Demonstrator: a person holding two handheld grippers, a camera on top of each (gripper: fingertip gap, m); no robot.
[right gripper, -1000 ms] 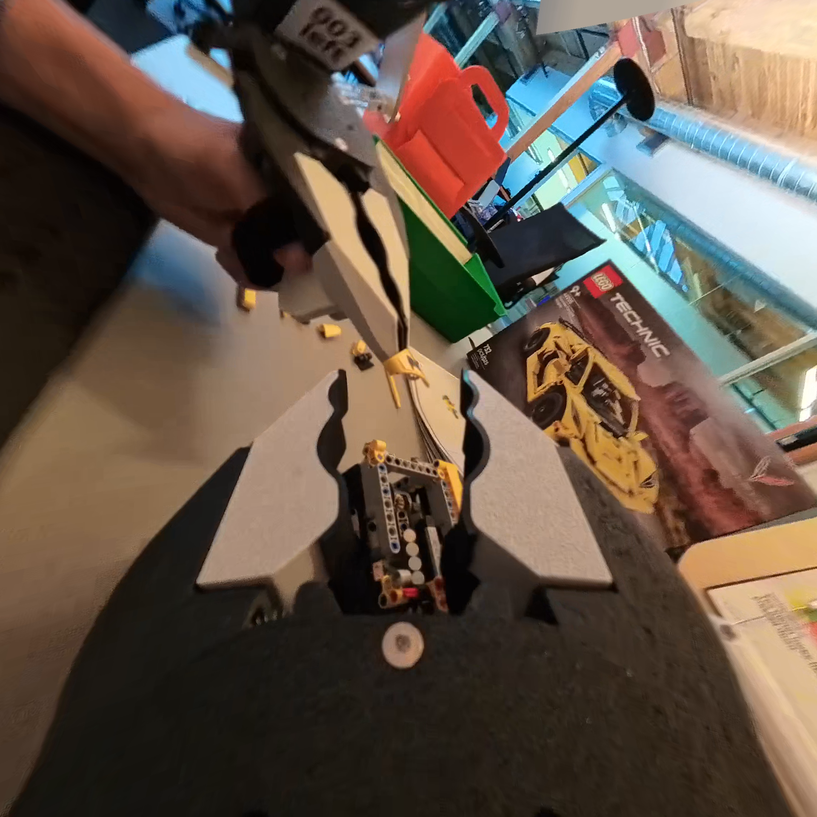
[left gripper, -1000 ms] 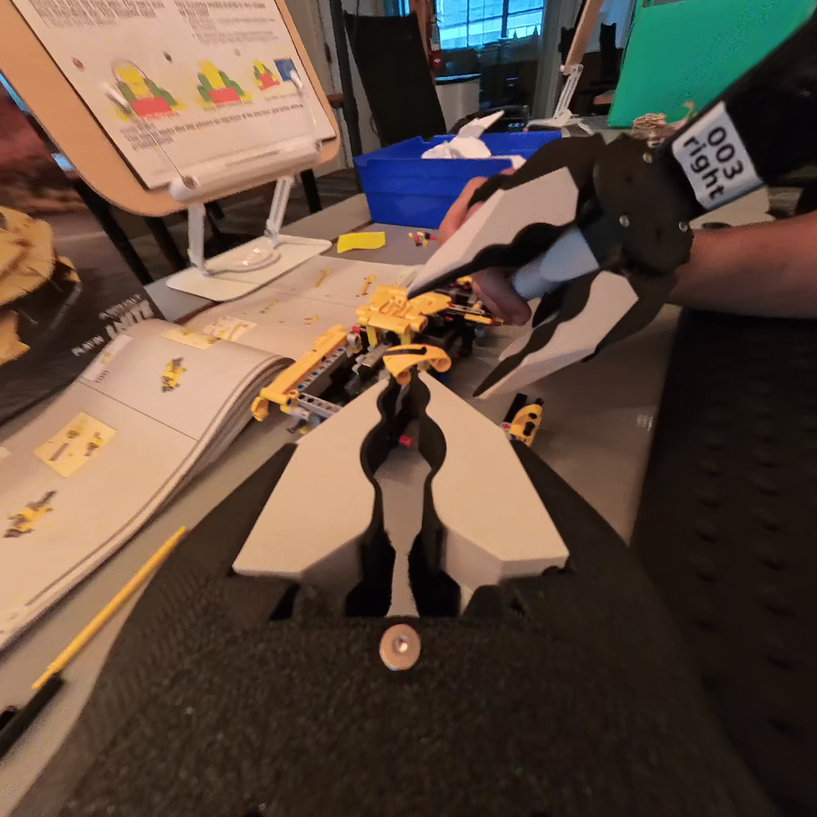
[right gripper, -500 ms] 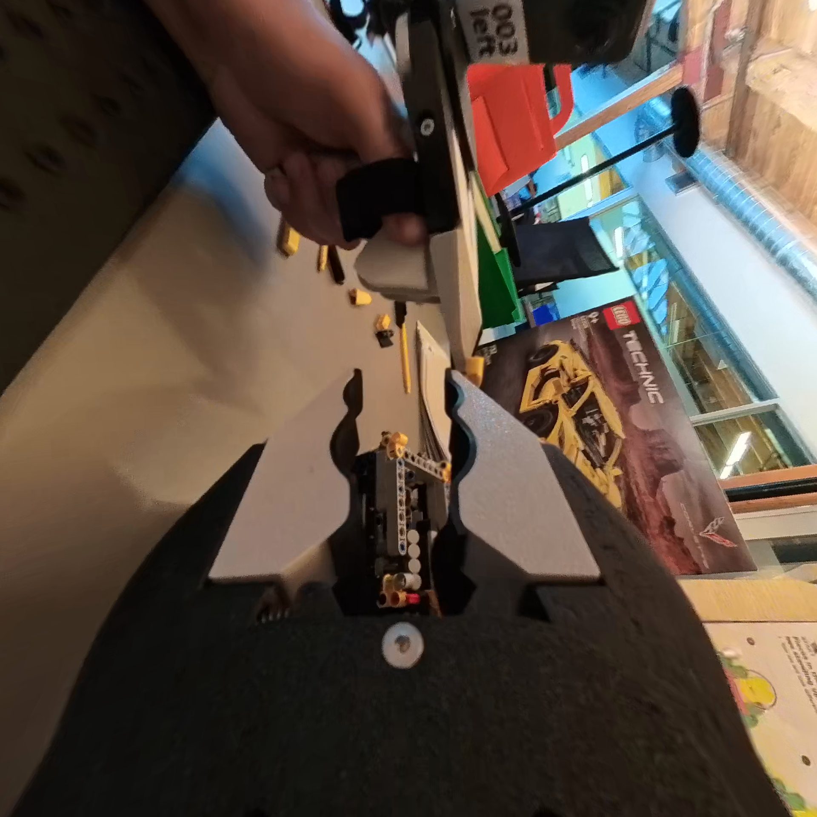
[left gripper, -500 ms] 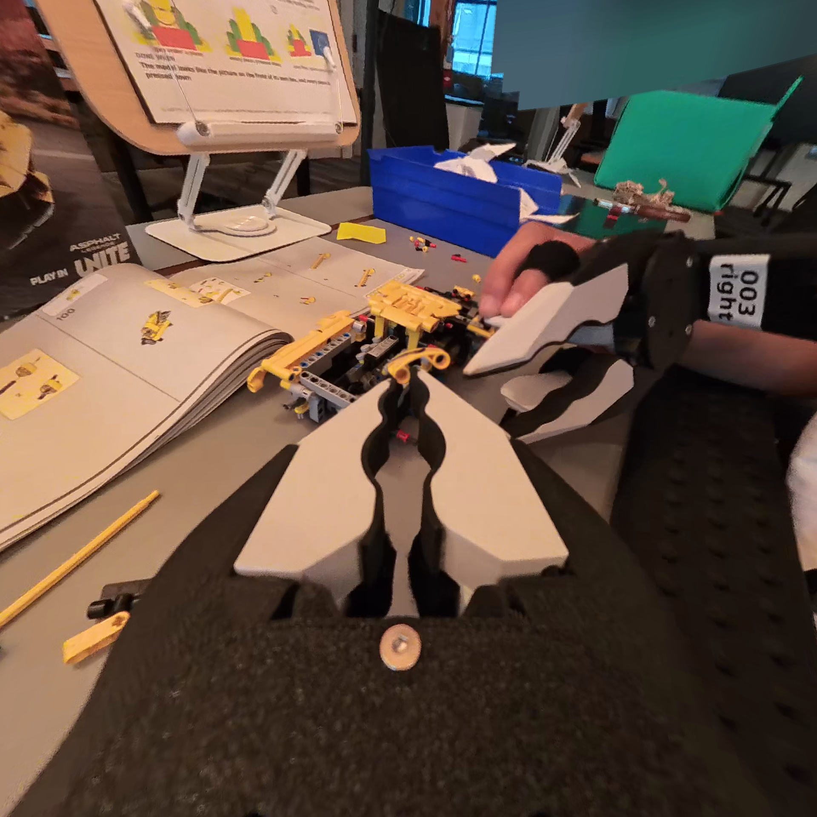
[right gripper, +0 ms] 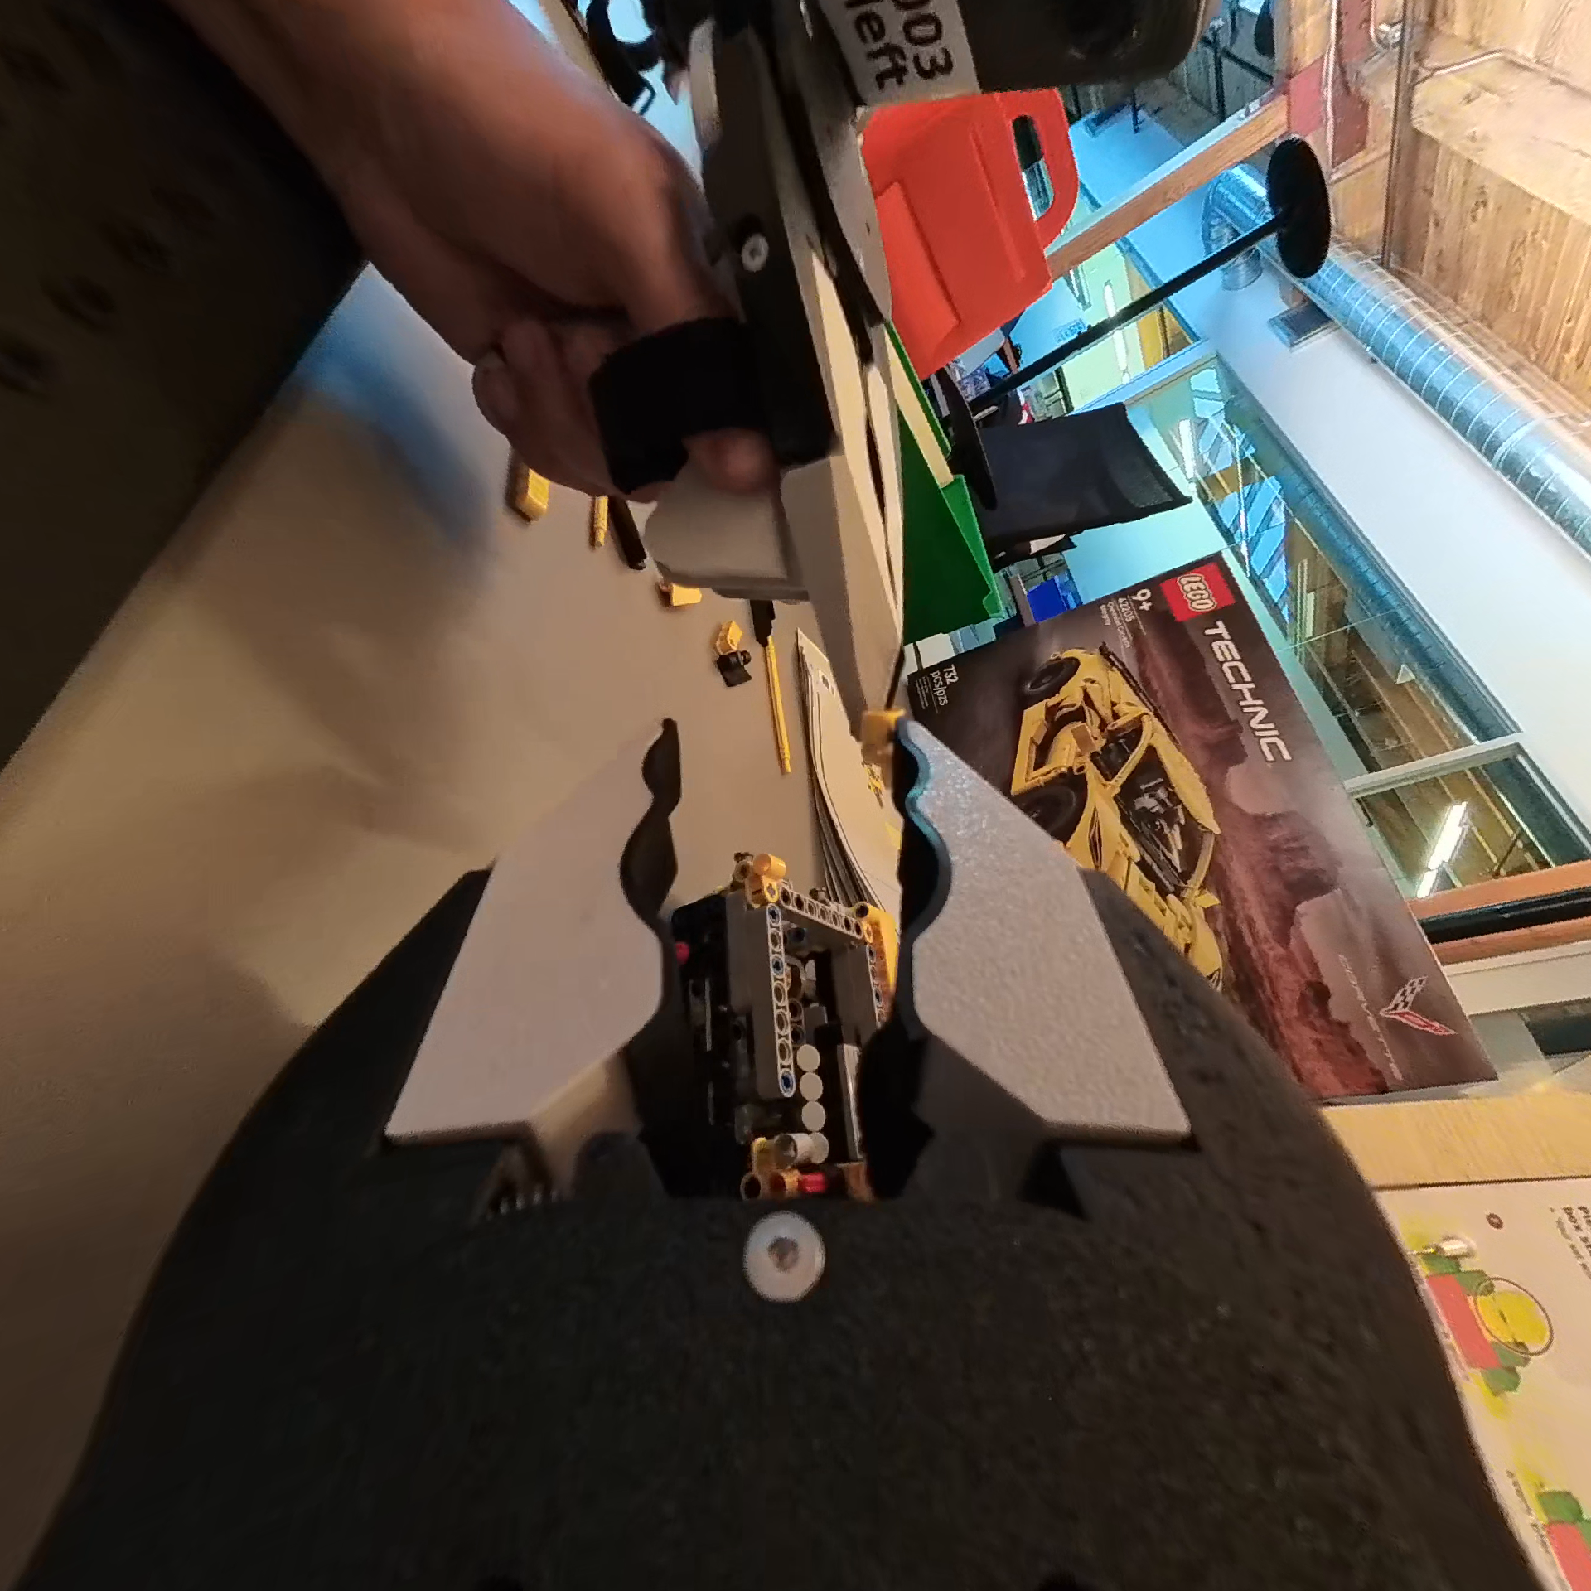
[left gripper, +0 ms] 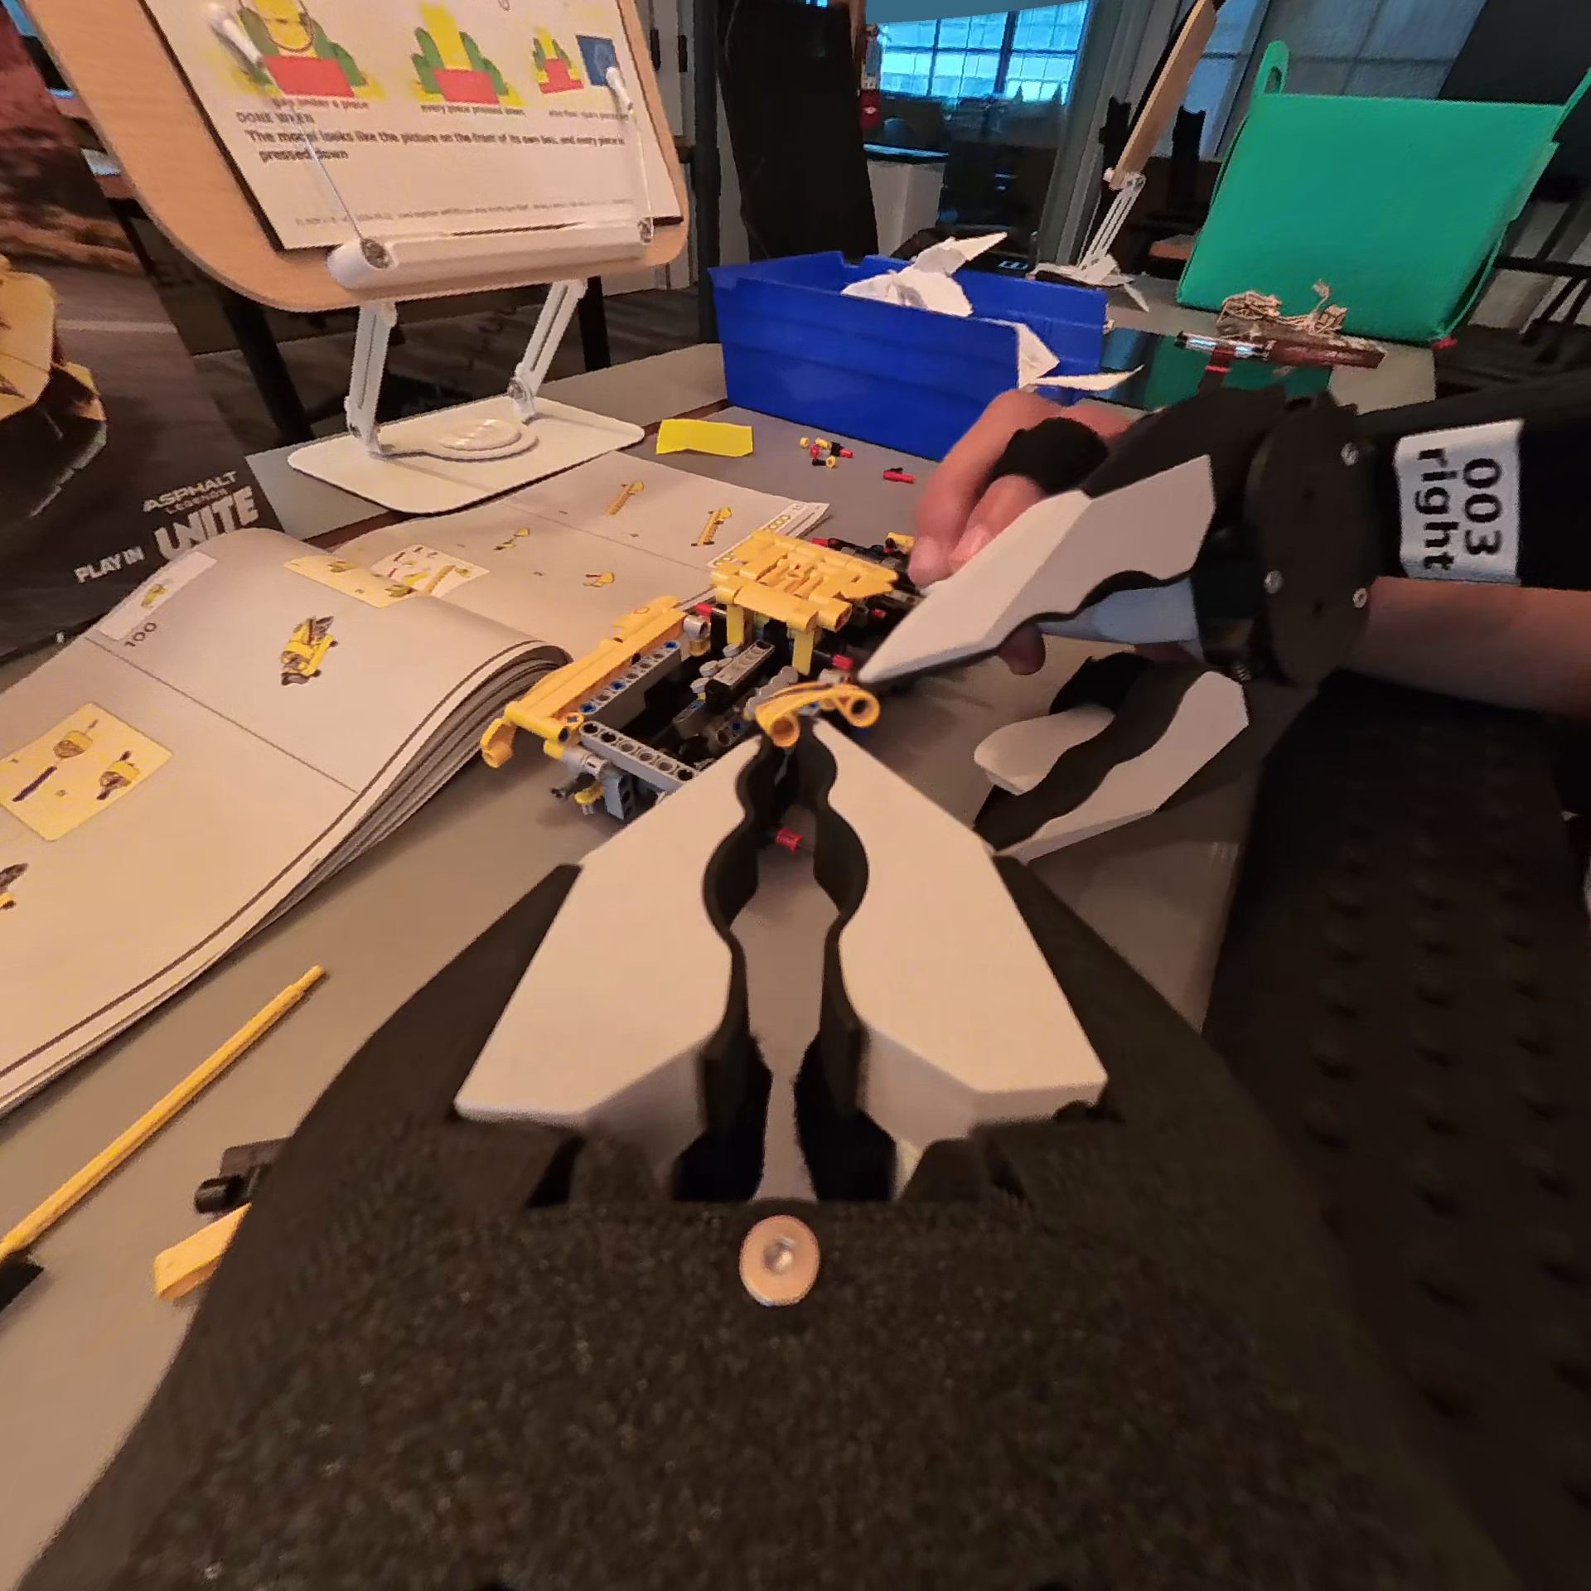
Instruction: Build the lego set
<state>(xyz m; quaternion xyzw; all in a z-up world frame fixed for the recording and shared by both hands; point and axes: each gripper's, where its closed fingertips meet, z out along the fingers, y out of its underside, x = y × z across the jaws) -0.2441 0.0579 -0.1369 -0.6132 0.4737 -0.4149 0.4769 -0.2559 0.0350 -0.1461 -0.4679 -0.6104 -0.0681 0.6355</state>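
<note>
The half-built yellow and black lego model (left gripper: 689, 663) lies on the grey table (left gripper: 448, 869) beside the open booklet. My left gripper (left gripper: 788, 740) is shut on a small curved yellow piece (left gripper: 818, 708), held at the model's near side. My right gripper (right gripper: 783, 740) is turned on its side and shut on the model (right gripper: 792, 1007), which fills the gap between its fingers. In the left wrist view the right gripper (left gripper: 925, 723) comes in from the right. In the right wrist view the left gripper (right gripper: 882, 680) shows edge-on, with the yellow piece (right gripper: 880, 732) at its tip.
The open instruction booklet (left gripper: 258, 732) lies left of the model. The set's box (right gripper: 1205, 826) stands behind it. A document stand (left gripper: 430, 172) and a blue bin (left gripper: 861, 362) are at the back. A yellow rod (left gripper: 164, 1111) and small loose pieces (right gripper: 732, 646) lie on the table. The grippers are tip to tip, or close to it. Left tips and right tips are each some 20 centimeters from the yellow rod (left gripper: 164, 1111).
My right gripper has rolled further onto its side and come down to the table with the model. My left gripper has kept the yellow piece close to the model's near side.
</note>
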